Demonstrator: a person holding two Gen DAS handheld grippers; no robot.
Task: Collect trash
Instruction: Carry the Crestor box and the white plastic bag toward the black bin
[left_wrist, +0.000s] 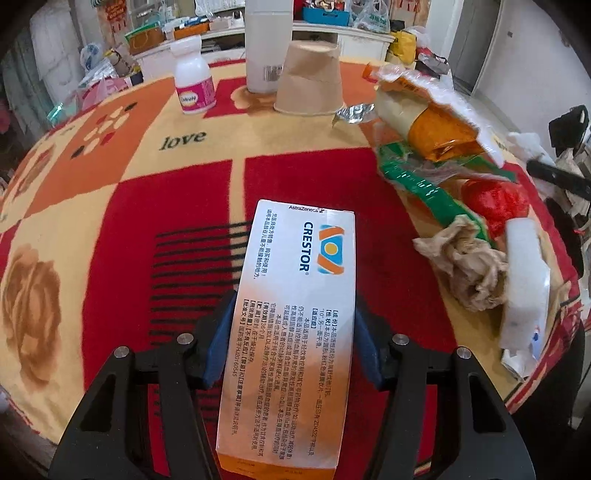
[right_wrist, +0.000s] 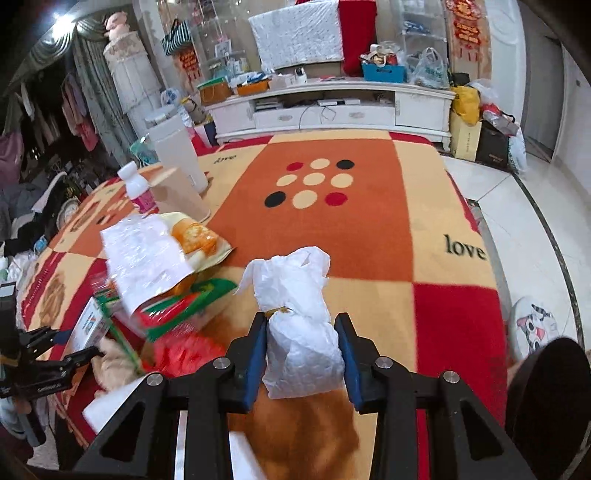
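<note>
- Medicine box (left_wrist: 291, 332), white with an orange end, printed "CRESTOR": clamped lengthwise between the blue pads of the left gripper (left_wrist: 293, 328); far end sticks out well past the fingertips, near end runs back between the black arms.
- Left gripper: fingers set about half apart, both pads flat against the long sides of the box.
- White crumpled bag (right_wrist: 301, 336), knotted near the top: pinched between the blue pads of the right gripper (right_wrist: 303, 332); loose top flares out beyond the fingertips.
- Right gripper: fingers narrow, closed on the bag's lower part.
- Blanket (left_wrist: 122, 206), red, orange and cream checks with the word "love": spread under both grippers.
- Trash pile, right of the left fingers: crumpled brown paper (left_wrist: 461, 269), white foam block (left_wrist: 524, 288) just beside it, red plastic (left_wrist: 495, 206), green wrapper (left_wrist: 428, 188), orange-and-white snack bag (left_wrist: 436, 122) farther ahead.
- Same pile in the right wrist view: left of the right fingers, with the left gripper's black arms at its near edge.
- Upturned paper cup (left_wrist: 308, 79): straight ahead of the left fingers, well apart from them.
- Tall white container (left_wrist: 267, 44): just behind the cup.
- Small white bottle (left_wrist: 194, 81) with a pink label: left of the cup.
- Foil scrap (left_wrist: 354, 114): just right of the cup's rim.
</note>
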